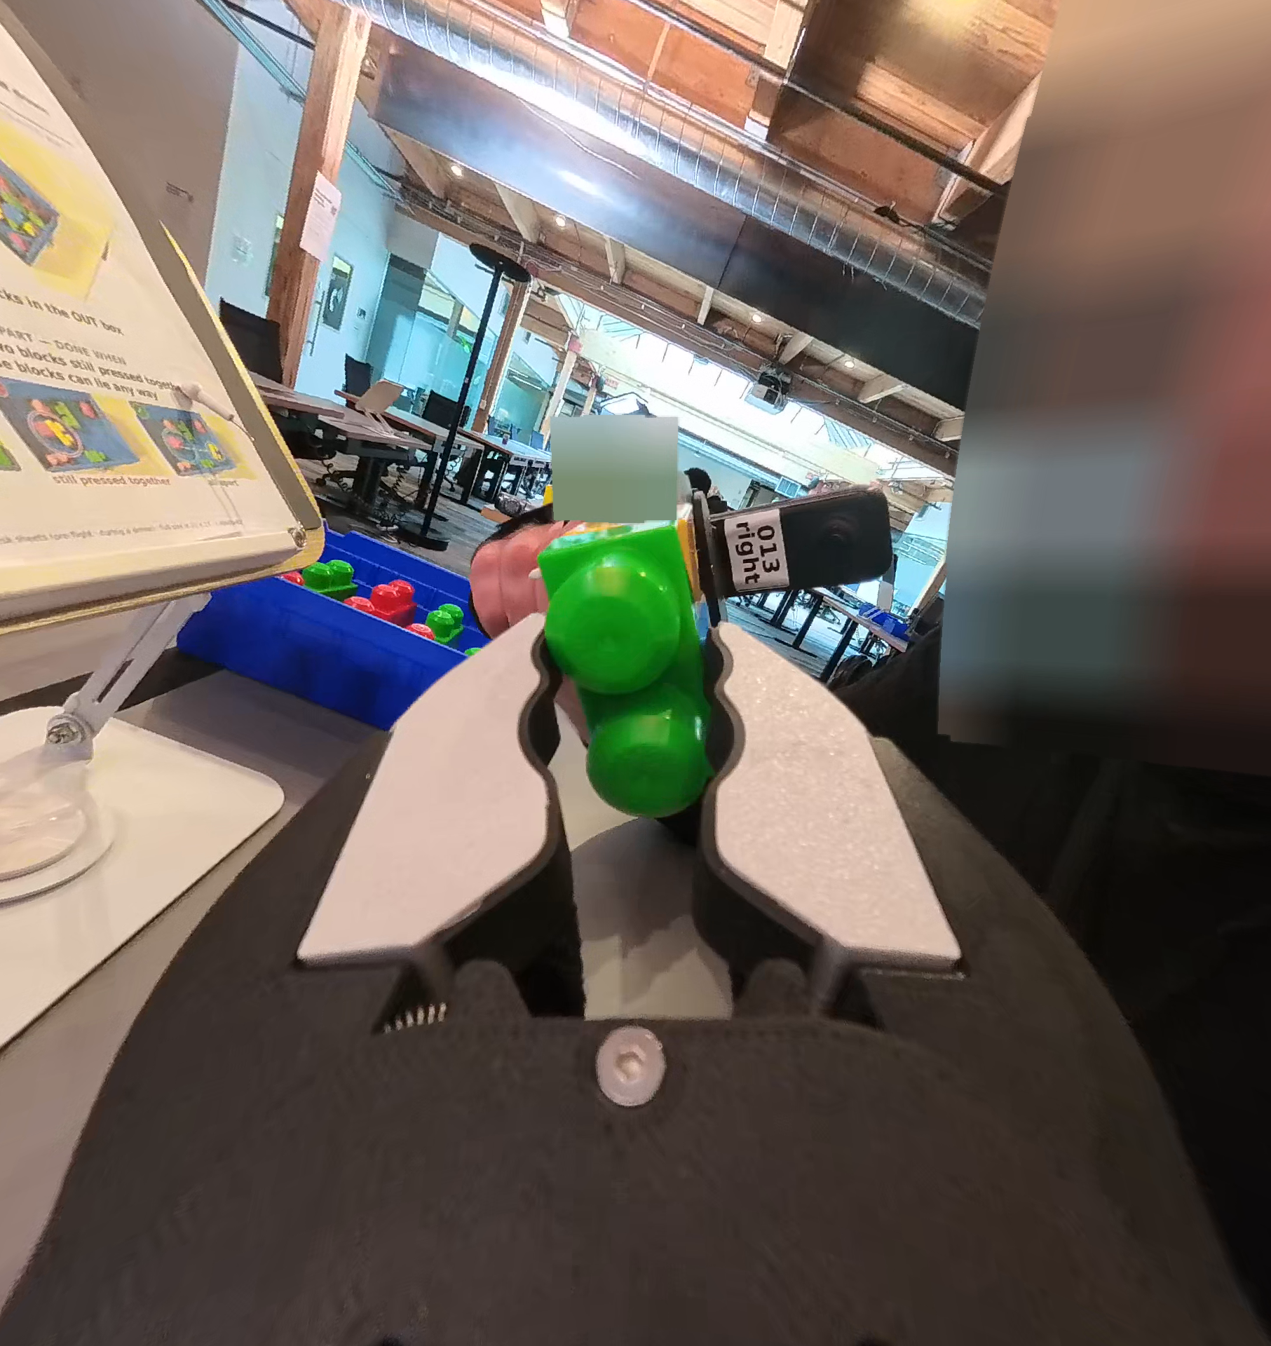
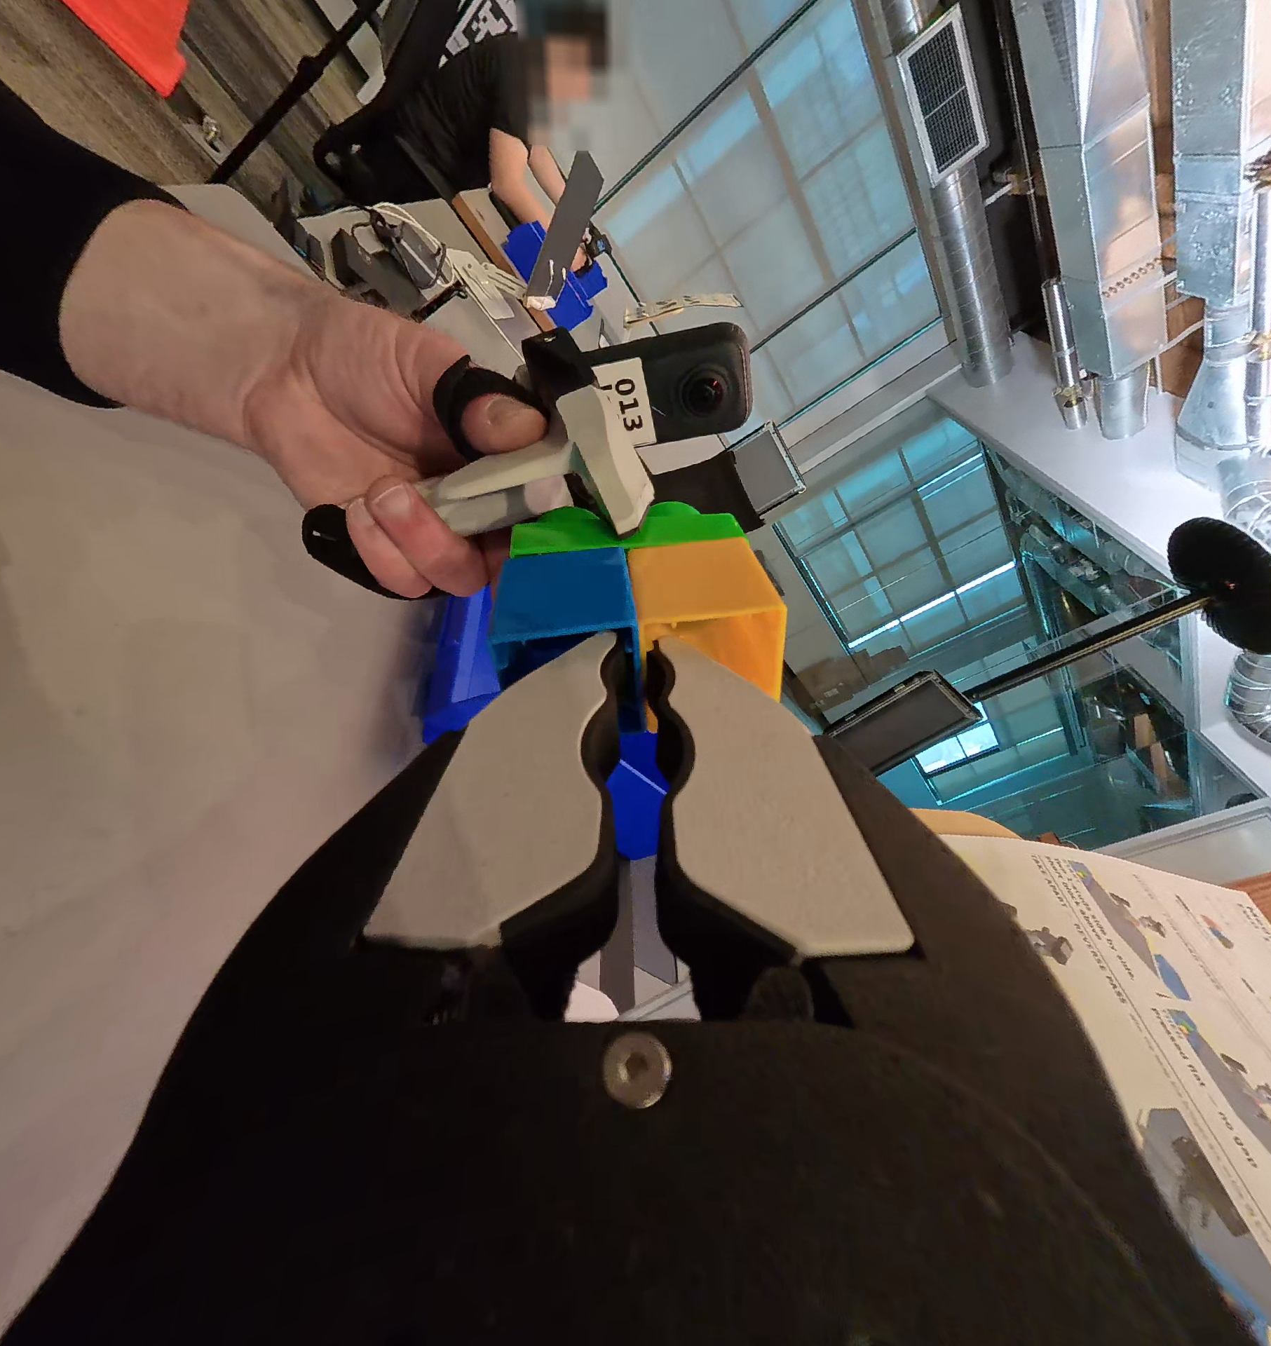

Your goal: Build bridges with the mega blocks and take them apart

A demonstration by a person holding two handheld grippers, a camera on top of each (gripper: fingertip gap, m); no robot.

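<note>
1. The bridge assembly is held in the air between my two grippers, above the grey table [image 1: 202, 728]. It consists of a green block [image 1: 621, 641] pressed across a blue block [image 2: 563, 597] and an orange block [image 2: 705, 593], which sit side by side as the two piers.

2. My right gripper [image 2: 636, 655] is clamped on the adjoining walls of the blue and orange blocks where they meet, at their open undersides. In my judgement this one pinch anchors both piers at once, so they resist the pull on the green span.

3. My left gripper [image 1: 628, 648] straddles the green block, studs facing its camera. The right-hand pad lies against the block's side; at the left-hand pad I cannot confirm contact. Gripping across the short sides leaves the joint line free for separation.

4. The assembly is held clear of the table, probably so that neither gripper is obstructed during the pull.

5. To the far left, the blue bin [image 1: 304, 648] holds loose red and green blocks; it stands near enough to receive separated parts.

6. At the near left stands the instruction sheet [image 1: 100, 379] on its white stand.
</note>
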